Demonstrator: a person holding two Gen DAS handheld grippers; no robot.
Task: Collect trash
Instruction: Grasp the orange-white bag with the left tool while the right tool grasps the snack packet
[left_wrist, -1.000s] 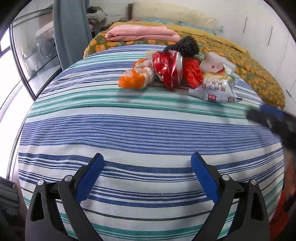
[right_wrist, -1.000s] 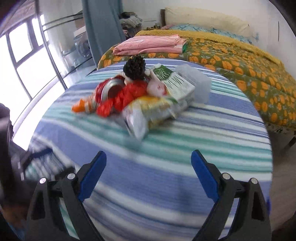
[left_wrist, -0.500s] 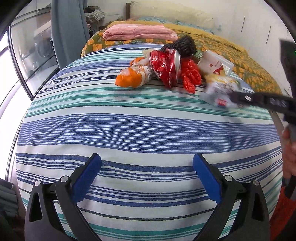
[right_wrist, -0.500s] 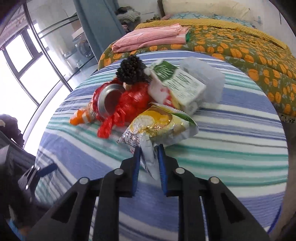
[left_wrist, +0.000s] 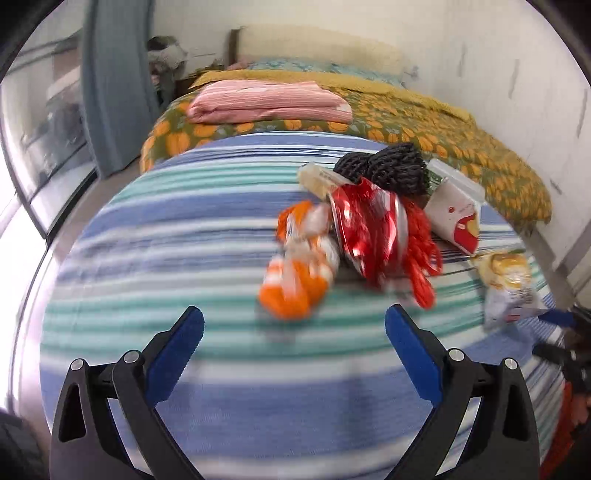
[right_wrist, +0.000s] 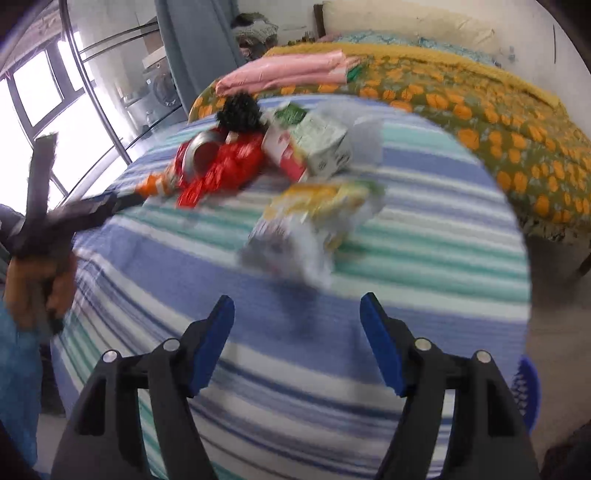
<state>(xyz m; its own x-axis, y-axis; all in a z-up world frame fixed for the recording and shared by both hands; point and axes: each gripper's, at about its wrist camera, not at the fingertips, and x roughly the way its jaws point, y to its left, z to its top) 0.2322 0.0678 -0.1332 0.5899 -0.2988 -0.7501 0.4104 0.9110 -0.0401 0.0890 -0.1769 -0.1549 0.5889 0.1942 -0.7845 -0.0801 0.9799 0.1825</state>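
While both claws hang spread and empty over the round table under its blue, green and white striped cloth (left_wrist: 184, 236), the litter sits heaped toward the far edge, and the step in hand looks like picking the first piece.

The left gripper (left_wrist: 293, 339) points at the orange-and-white crumpled plastic wrapper (left_wrist: 299, 269), the piece nearest the near edge on that side; I would bring the fingers down astride it and squeeze low, since thin film likely slips. The right gripper (right_wrist: 297, 332) faces the yellow-and-white snack bag (right_wrist: 314, 221), lying apart from the heap toward the table's right edge; closing on its flat sealed end should hold best.

Further back lie the white-and-green carton (right_wrist: 325, 144), the crushed red-and-silver foil can (left_wrist: 365, 229), the red mesh netting (left_wrist: 421, 254) and the black knitted bundle (left_wrist: 391, 170), all touching.

Motion blur leaves the printing on bag and carton unreadable; no brand can be made out.
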